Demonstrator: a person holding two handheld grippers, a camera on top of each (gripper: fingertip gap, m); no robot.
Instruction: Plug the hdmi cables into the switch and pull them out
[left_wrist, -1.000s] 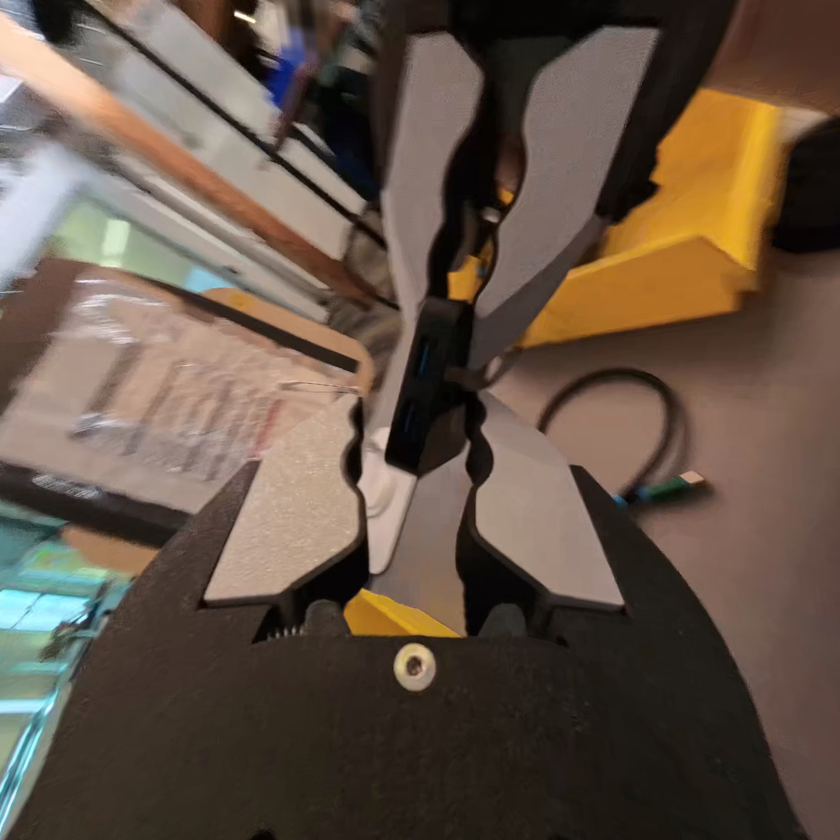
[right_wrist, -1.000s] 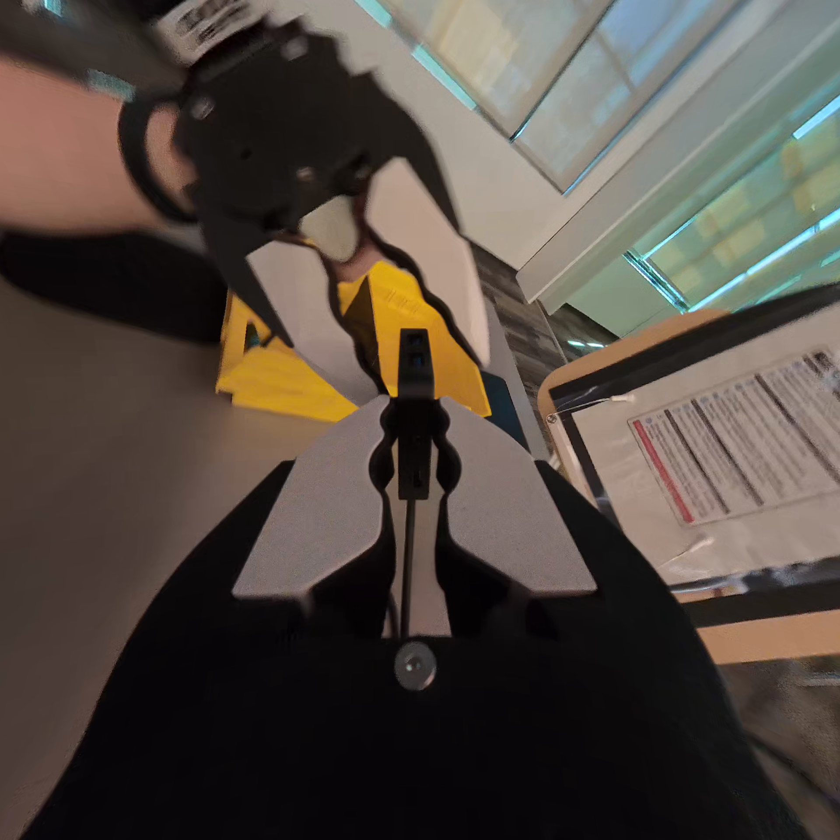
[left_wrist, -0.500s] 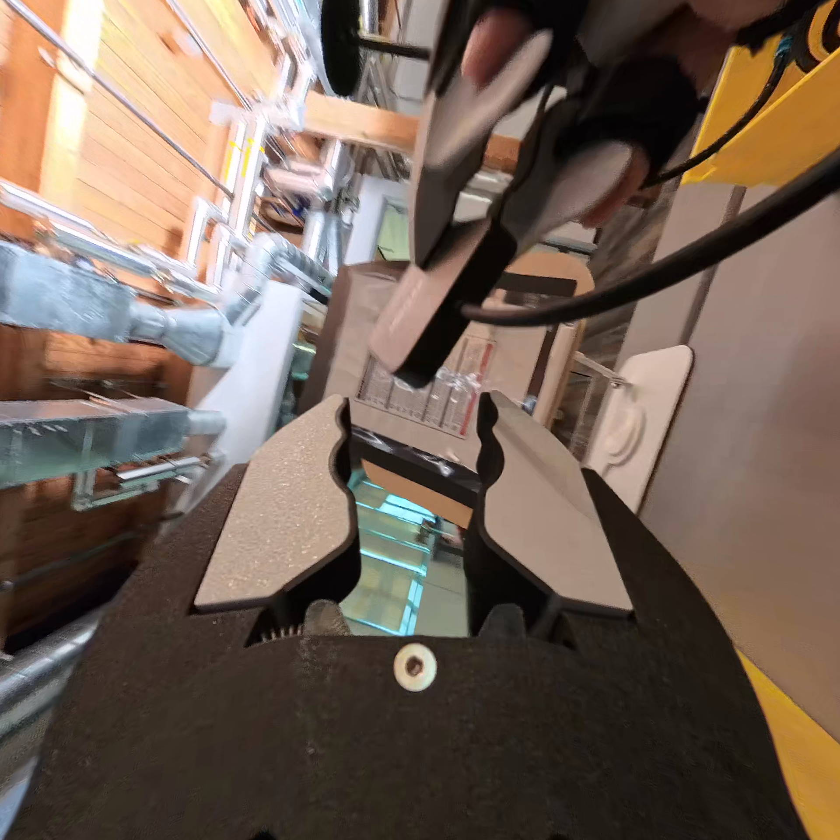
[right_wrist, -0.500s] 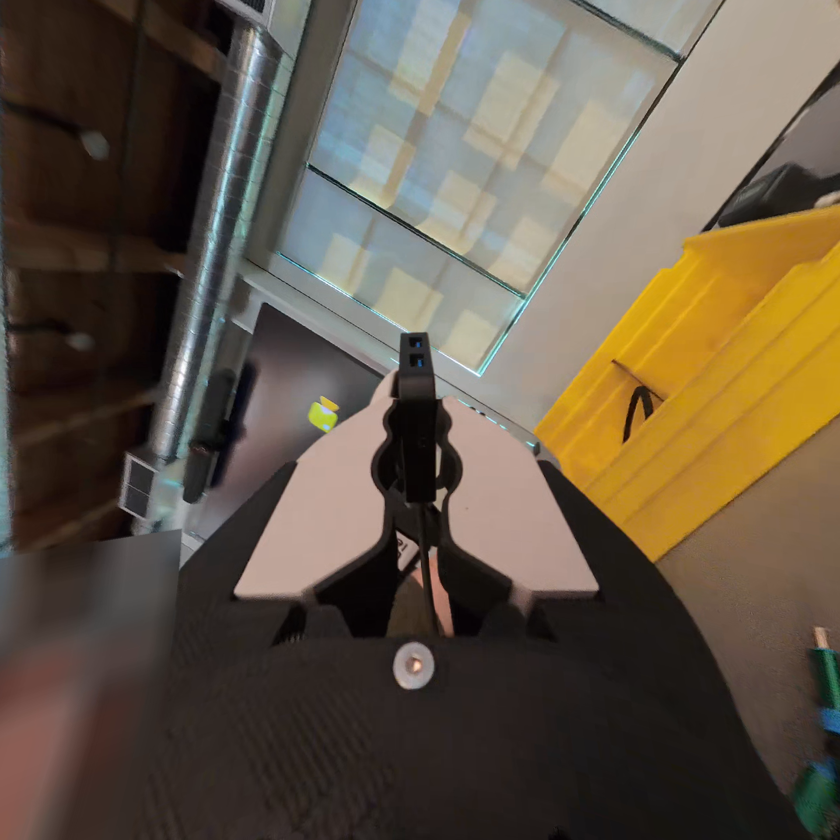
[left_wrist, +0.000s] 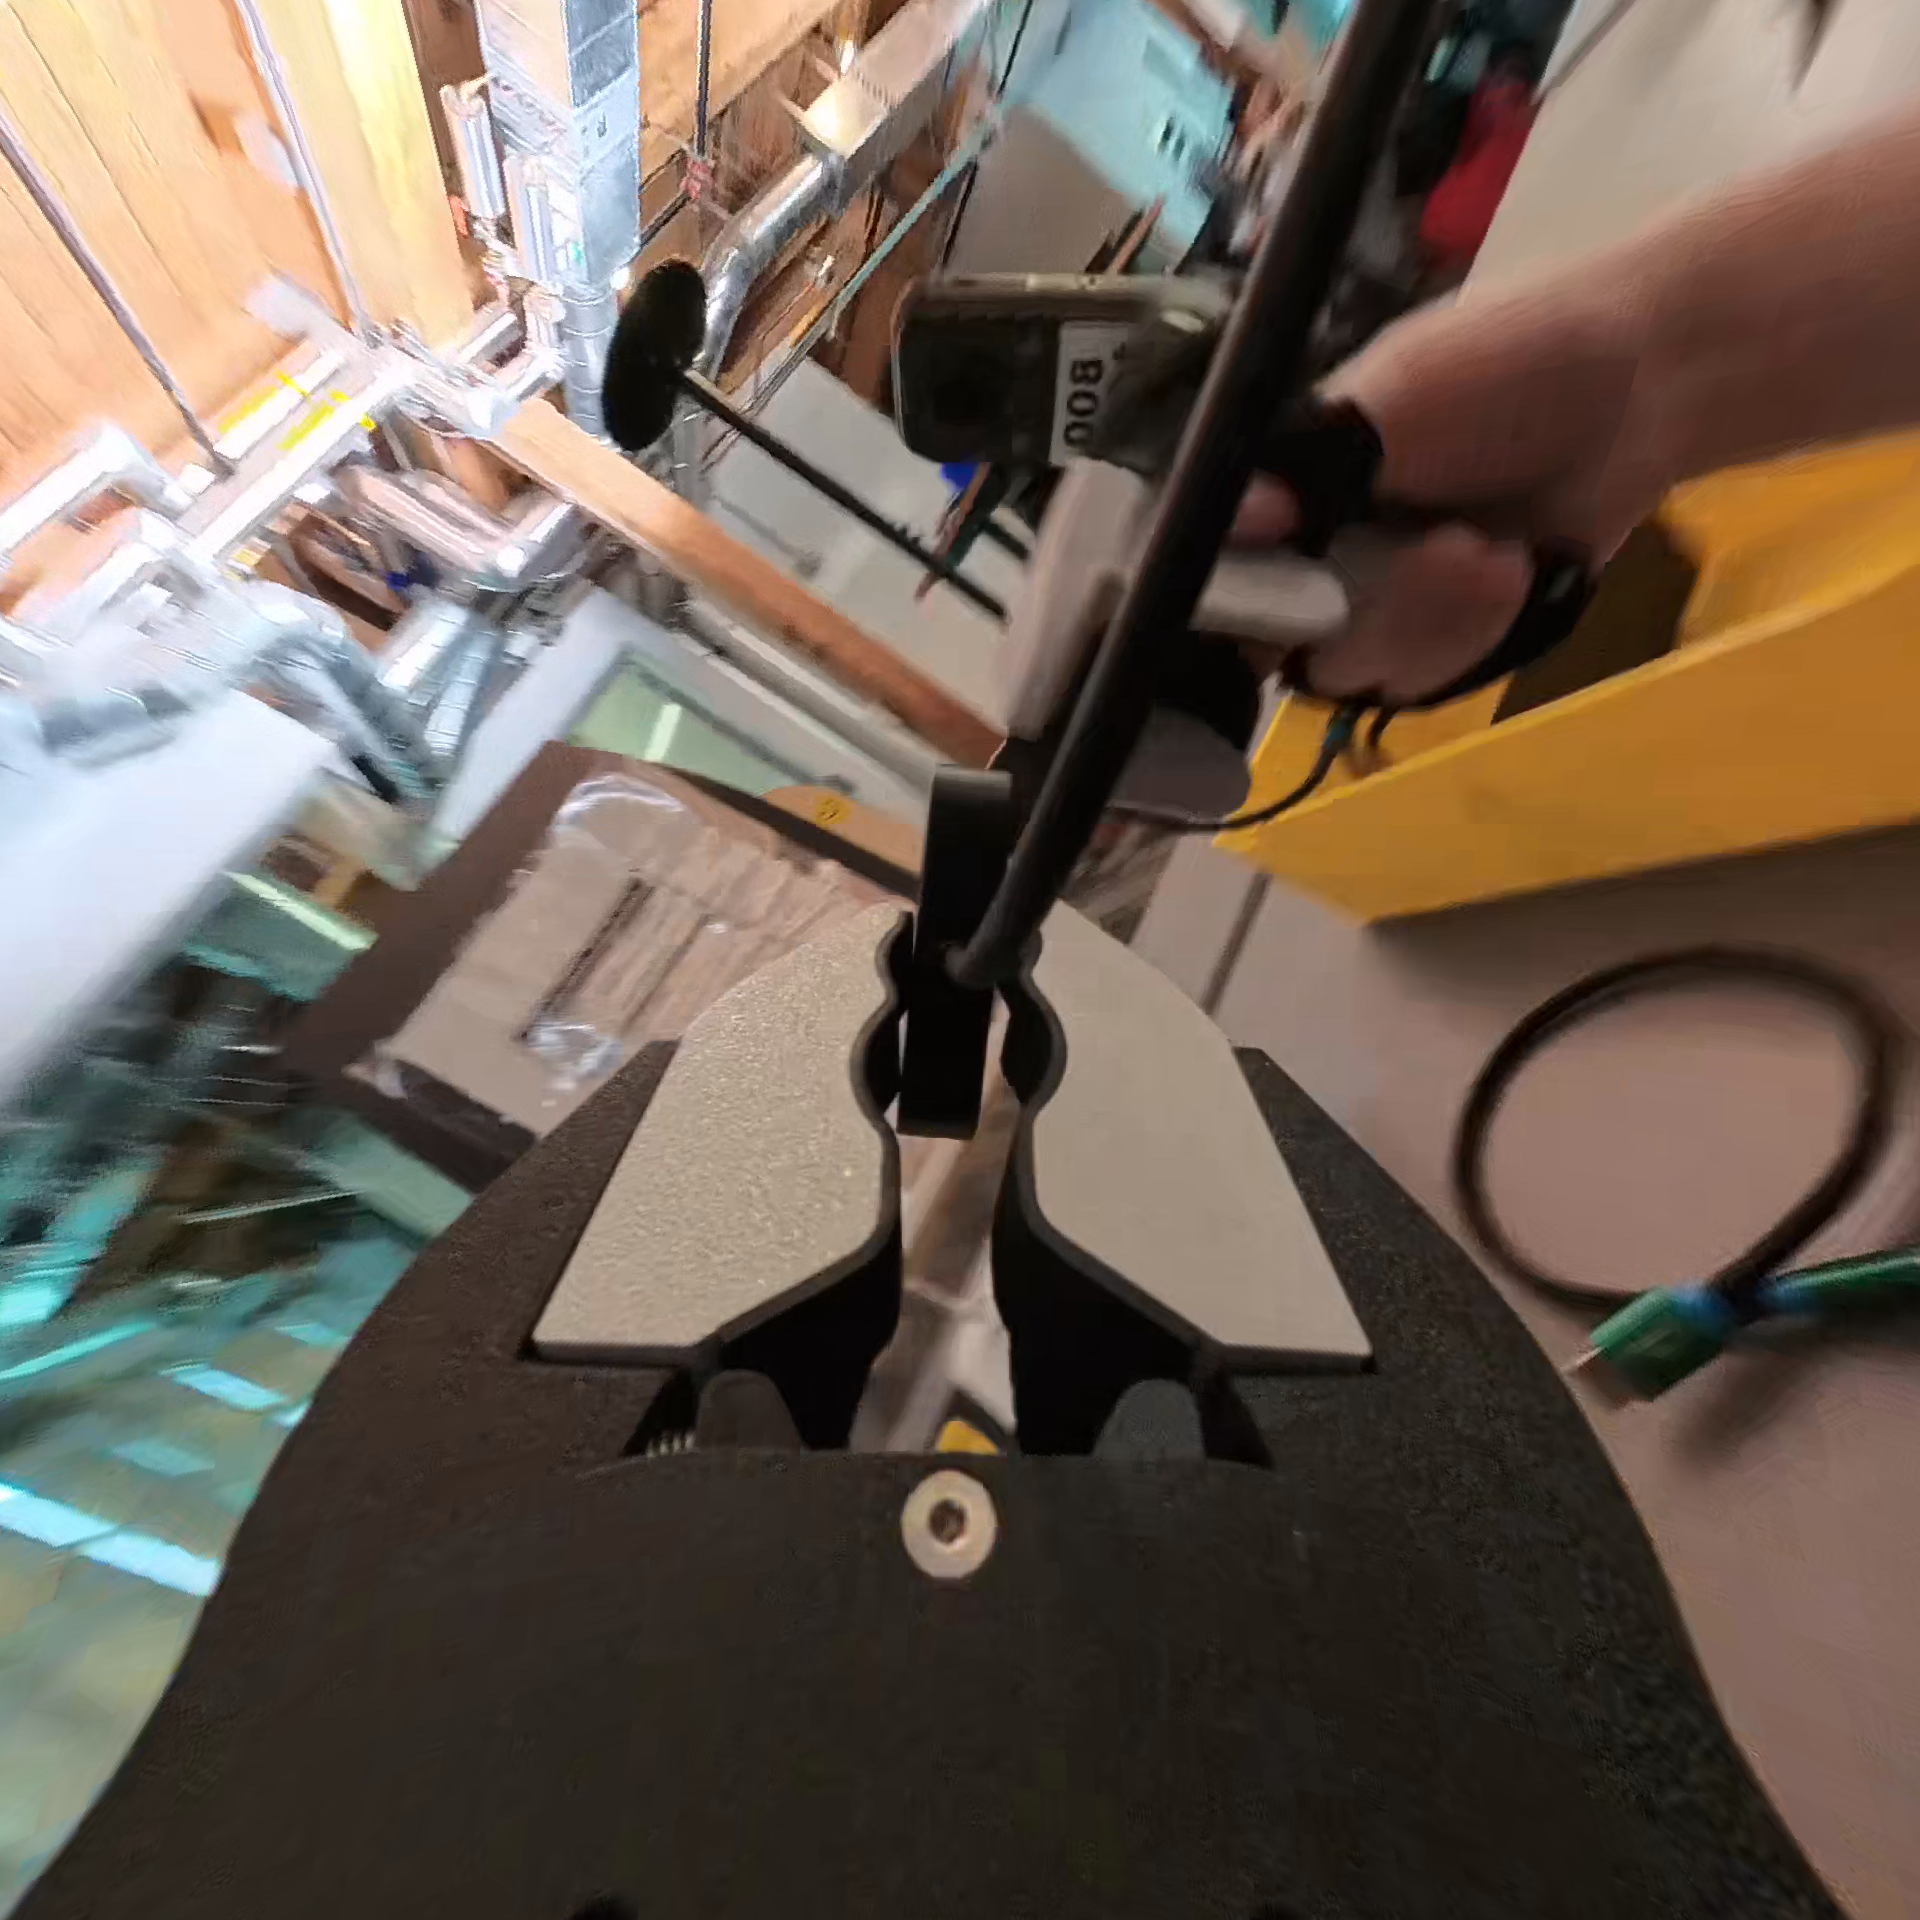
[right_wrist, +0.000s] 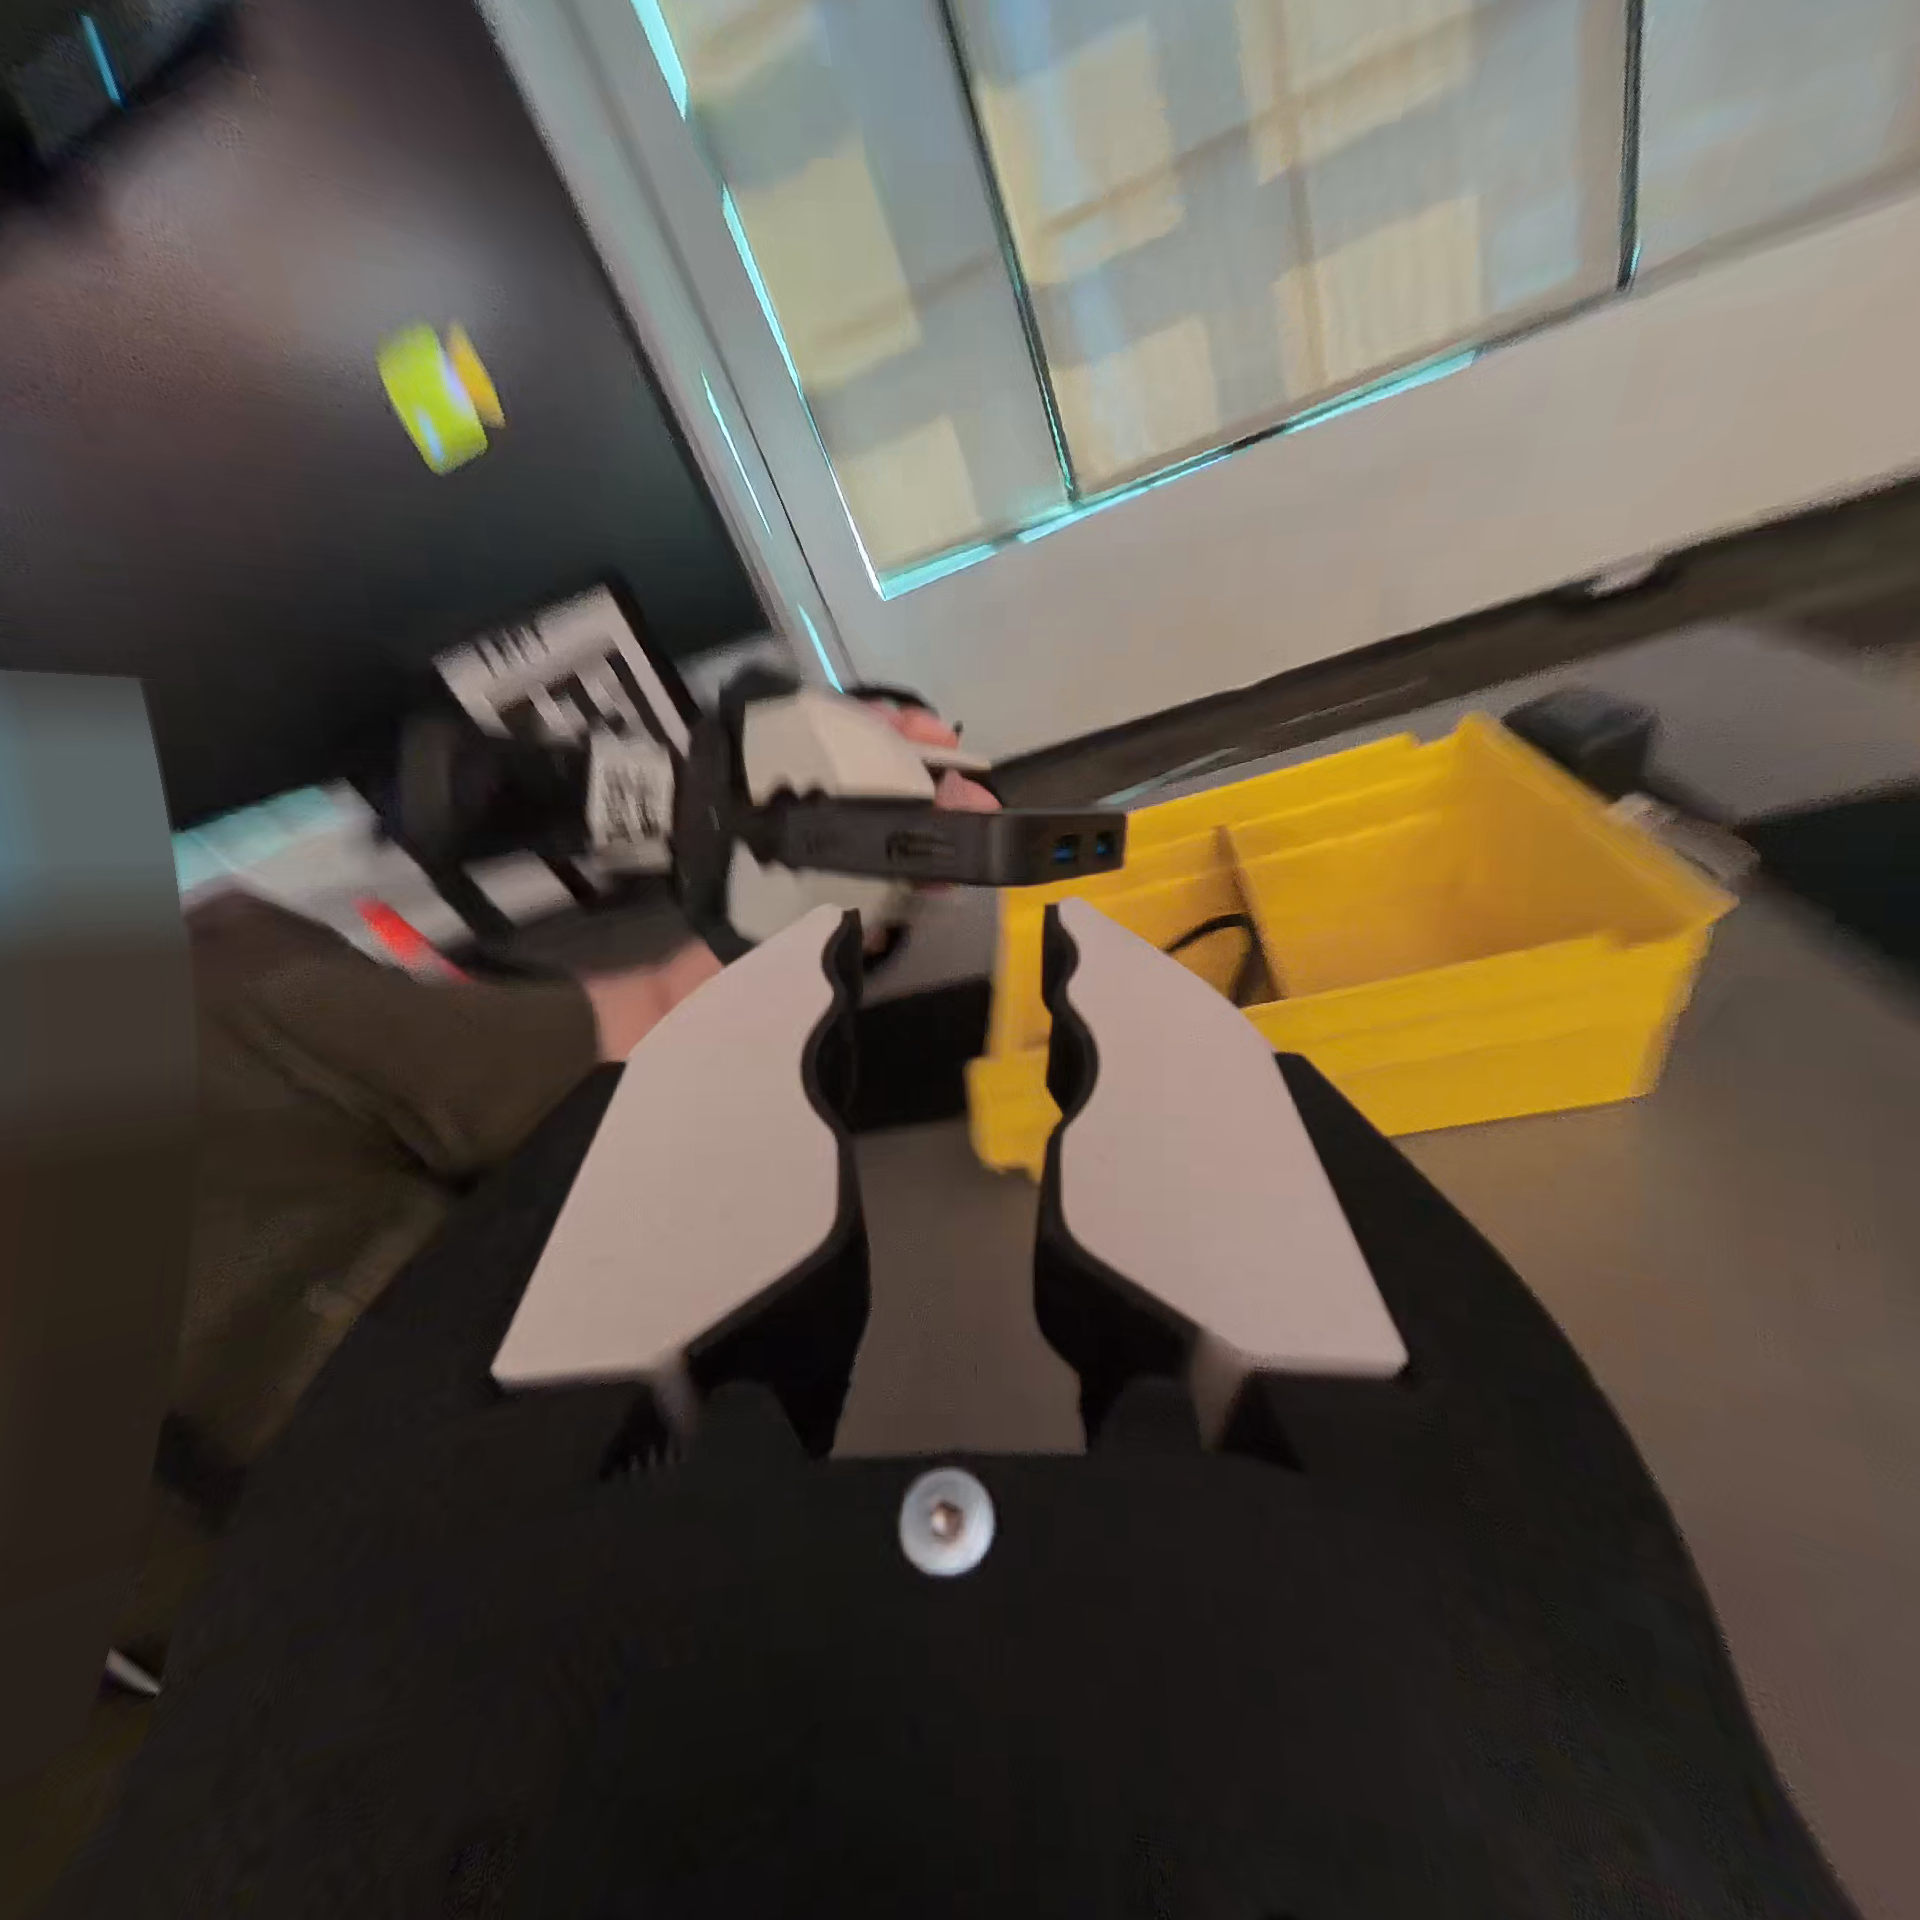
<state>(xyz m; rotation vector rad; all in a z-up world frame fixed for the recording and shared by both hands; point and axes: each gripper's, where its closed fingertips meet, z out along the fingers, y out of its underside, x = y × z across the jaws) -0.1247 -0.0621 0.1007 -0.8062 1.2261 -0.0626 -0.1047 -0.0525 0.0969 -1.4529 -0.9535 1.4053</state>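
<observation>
Daylight from the big window (right_wrist: 1195, 260) lights both views evenly, with only soft shadows on the grey table (left_wrist: 1558, 1039). Motion blur smears the left side of the left wrist view and most of the right wrist view (the yellow bin (right_wrist: 1455, 935) too). Wide-angle lenses bend straight lines near the edges.

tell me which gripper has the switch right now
The left gripper: its fingers are shut on the black switch. The right gripper is open and empty, apart from the switch.
</observation>
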